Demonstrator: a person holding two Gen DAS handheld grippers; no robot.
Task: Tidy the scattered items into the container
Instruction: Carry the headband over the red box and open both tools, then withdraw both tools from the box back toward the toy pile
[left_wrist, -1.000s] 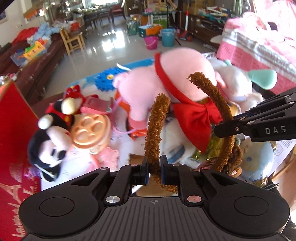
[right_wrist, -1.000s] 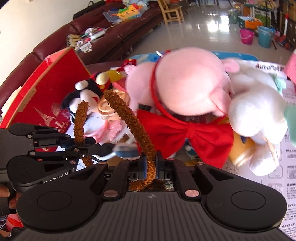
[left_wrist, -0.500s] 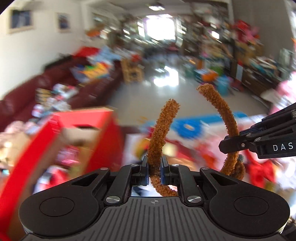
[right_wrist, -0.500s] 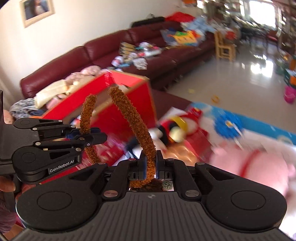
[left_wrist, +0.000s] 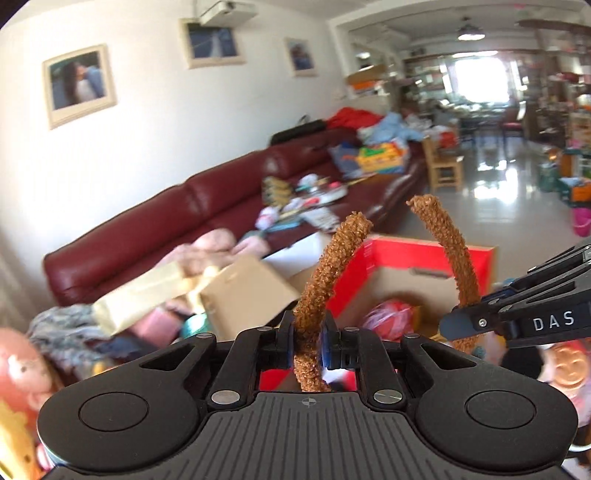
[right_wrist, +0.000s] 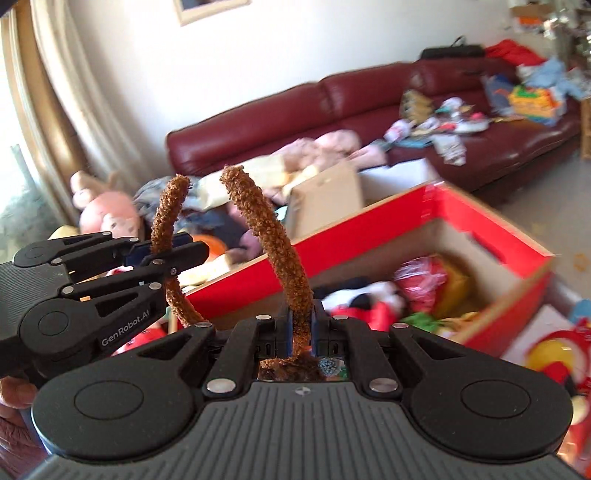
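Note:
A fuzzy brown U-shaped headband (left_wrist: 332, 258) hangs in the air, held by both grippers, one on each of its arms. My left gripper (left_wrist: 308, 343) has one arm between its pads, which still touch it while the jaws are opening. In the right wrist view my right gripper (right_wrist: 300, 332) is shut on the other arm of the headband (right_wrist: 273, 240), and the left gripper (right_wrist: 184, 254) shows at the left. The red cardboard box (right_wrist: 369, 229), with several soft toys inside, lies just ahead and below. It also shows past the headband as the red box (left_wrist: 424, 254).
A dark red sofa (left_wrist: 184, 206) strewn with clothes and toys runs behind the box. A brown cardboard flap (left_wrist: 243, 291) and a doll (left_wrist: 22, 373) lie to the left. More toys (right_wrist: 554, 354) lie right of the box. A wooden chair (left_wrist: 443, 170) stands on the shiny floor.
Both grippers have carried the headband up and away from the pink plush pile to just before the red box. The left jaws have parted slightly.

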